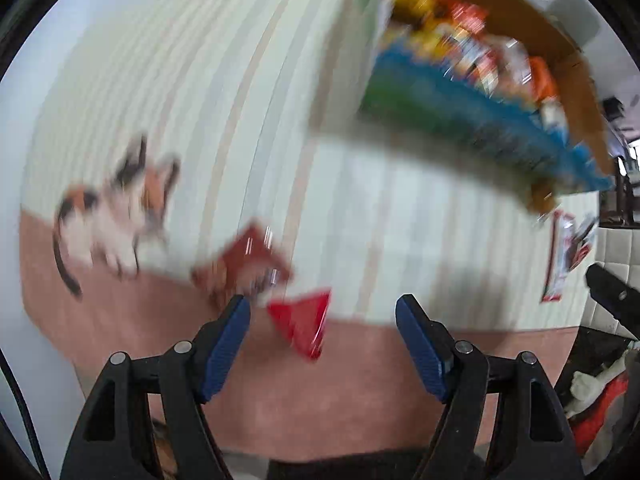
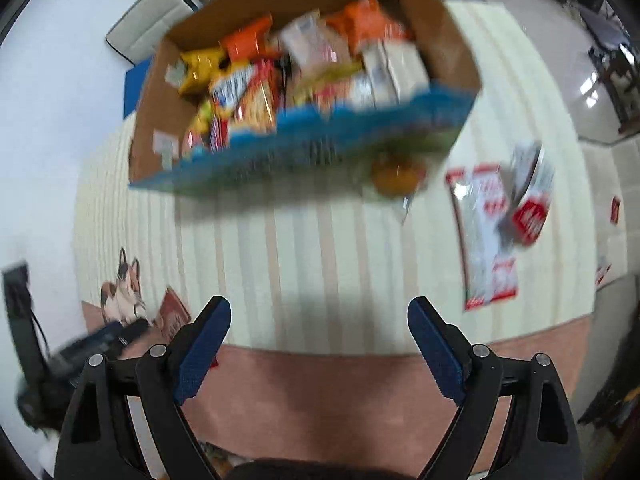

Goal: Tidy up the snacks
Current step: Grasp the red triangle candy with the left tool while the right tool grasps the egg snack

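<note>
Both wrist views, blurred by motion, look down on a cream ribbed mat (image 2: pixel 320 248) with a pink near border and a printed calico cat (image 2: pixel 124 292). The left gripper (image 1: pixel 323 310) has its blue-padded jaws moderately apart with nothing pressed between the pads; a small red triangular packet (image 1: pixel 304 322) lies on the mat in the gap between them, apart from both pads, and a brown-red packet (image 1: pixel 244 262) lies just to its left and slightly farther, near the cat (image 1: pixel 116 220). The right gripper (image 2: pixel 320 312) has its jaws wide and empty over bare mat. At the far side of the mat stands an open cardboard box (image 2: pixel 436 24) with a blue printed near wall, filled with assorted snack packets (image 2: pixel 288 76) in yellow, orange, red and white; in the left wrist view the same box (image 1: pixel 520 16) appears at the upper right. Just near the box's right corner lies a small round orange-brown item (image 2: pixel 398 174) in clear wrapping. To the right on the mat lie a long white-and-red packet (image 2: pixel 486 236) and, overlapping its right edge, a smaller white packet with a red label (image 2: pixel 534 196). The left gripper also shows at the near left edge of the right wrist view, beside the cat.
</note>
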`<state>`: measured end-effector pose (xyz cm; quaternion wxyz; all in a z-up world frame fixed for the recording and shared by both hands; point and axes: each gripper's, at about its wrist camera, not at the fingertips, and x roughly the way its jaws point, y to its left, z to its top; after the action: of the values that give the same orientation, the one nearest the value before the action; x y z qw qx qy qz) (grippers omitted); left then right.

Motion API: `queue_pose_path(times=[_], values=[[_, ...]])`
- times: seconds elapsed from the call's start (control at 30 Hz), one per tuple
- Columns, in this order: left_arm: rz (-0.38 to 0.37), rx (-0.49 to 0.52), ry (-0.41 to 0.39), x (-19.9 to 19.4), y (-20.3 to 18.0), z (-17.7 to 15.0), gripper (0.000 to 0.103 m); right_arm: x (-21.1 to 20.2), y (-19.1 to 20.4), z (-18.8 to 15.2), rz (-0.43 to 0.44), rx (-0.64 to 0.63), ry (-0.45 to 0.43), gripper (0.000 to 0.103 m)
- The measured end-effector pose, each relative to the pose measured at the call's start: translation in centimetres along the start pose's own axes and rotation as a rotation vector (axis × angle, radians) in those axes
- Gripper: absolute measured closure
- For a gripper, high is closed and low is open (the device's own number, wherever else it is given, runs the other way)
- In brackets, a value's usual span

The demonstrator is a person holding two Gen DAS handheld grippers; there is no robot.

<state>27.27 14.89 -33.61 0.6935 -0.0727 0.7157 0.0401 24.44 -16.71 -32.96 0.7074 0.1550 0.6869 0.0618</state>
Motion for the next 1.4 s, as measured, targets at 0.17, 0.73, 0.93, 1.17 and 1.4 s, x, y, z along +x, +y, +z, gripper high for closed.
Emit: queue_pose_path(times=[0.17,0.73,0.93,1.17,1.4], values=[[-0.037,-0.066,0.095,4.2,1.4,-1.9,0.029,2.6,-0.6,-1.2,-0.017,0.018,0.038,0.010],[-0.078,-0.030,0.113,7.5,-2.2,-2.0,0.069,2.1,-5.7,-0.8,-0.006,0.153,-0.020,0.010],[-0.118,0.027,0.057,5.5,-7.5,0.0,0.069,2.3,-7.2,2.4,0.054,0.144,-0.124,0.010],[-0.111,0.085,0.011,5.9,-12.0,3.4,0.069,5.5,-7.9,6.1,-0.005,0.123,-0.182,0.010],[-0.090,0.100,0.008,7.0,-12.6,6.2,0.069,7.8,-7.5,8.0,-0.023,0.136,-0.202,0.017]])
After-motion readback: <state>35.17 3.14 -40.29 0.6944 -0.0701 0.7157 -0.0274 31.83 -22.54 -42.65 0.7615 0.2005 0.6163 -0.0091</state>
